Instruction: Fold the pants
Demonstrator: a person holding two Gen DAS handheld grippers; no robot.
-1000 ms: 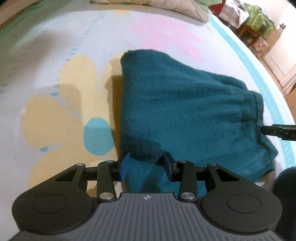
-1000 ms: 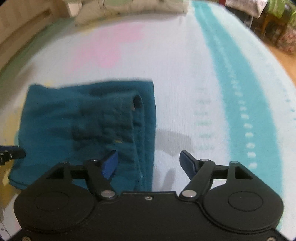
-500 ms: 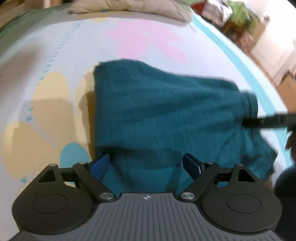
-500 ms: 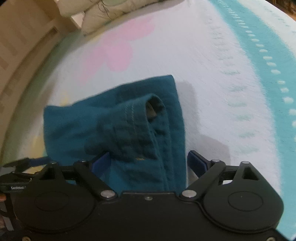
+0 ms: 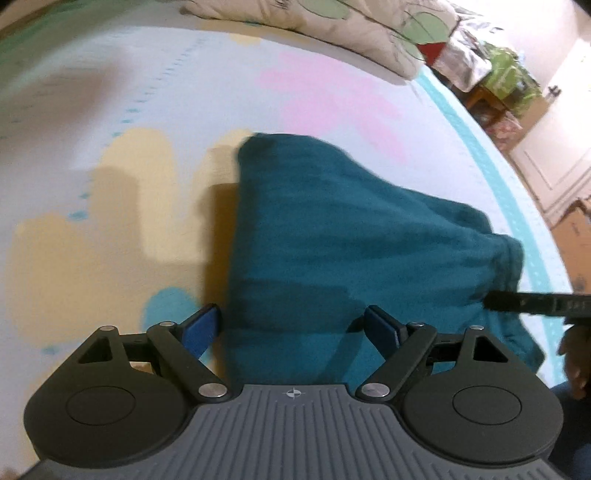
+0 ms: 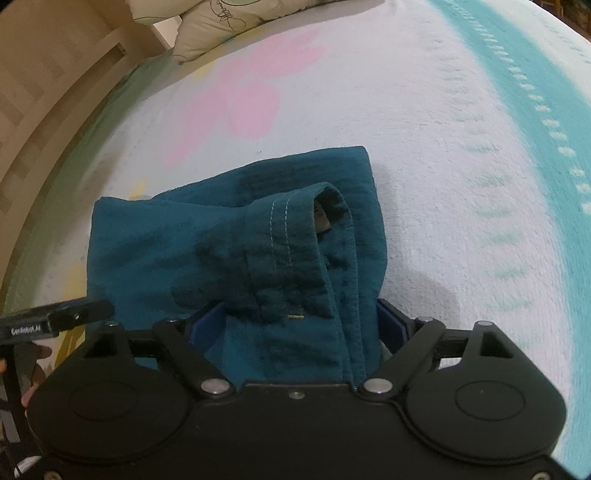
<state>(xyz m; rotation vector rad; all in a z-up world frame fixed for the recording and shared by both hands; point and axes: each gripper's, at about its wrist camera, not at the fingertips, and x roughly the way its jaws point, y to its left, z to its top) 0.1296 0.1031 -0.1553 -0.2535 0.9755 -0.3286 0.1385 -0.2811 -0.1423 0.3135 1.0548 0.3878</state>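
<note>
Your left tongs (image 5: 291, 326) are spread wide w/ nothing clamped; the near edge of the pants (image 5: 351, 236) lies between the blue pads (image 5: 201, 328), cloth not pinched. Your right tongs (image 6: 299, 325) are also wide apart, pads either side of the waistband end, no squeeze on the fabric.

Pants (image 6: 236, 251) are teal, folded into a flat bundle, lying on the bed (image 5: 110, 110) approx. mid-frame in both views. In the left wrist view they run from 11 o'clock down to 4 o'clock. In the right wrist view the stitched waistband (image 6: 291, 229) curls up open at 12 o'clock above the tongs.

Pillow (image 5: 332, 26) sits at 12 o'clock, at the bed's far end. Left tongs' tip shows at 9 o'clock in the right view, near the pants' left edge.
</note>
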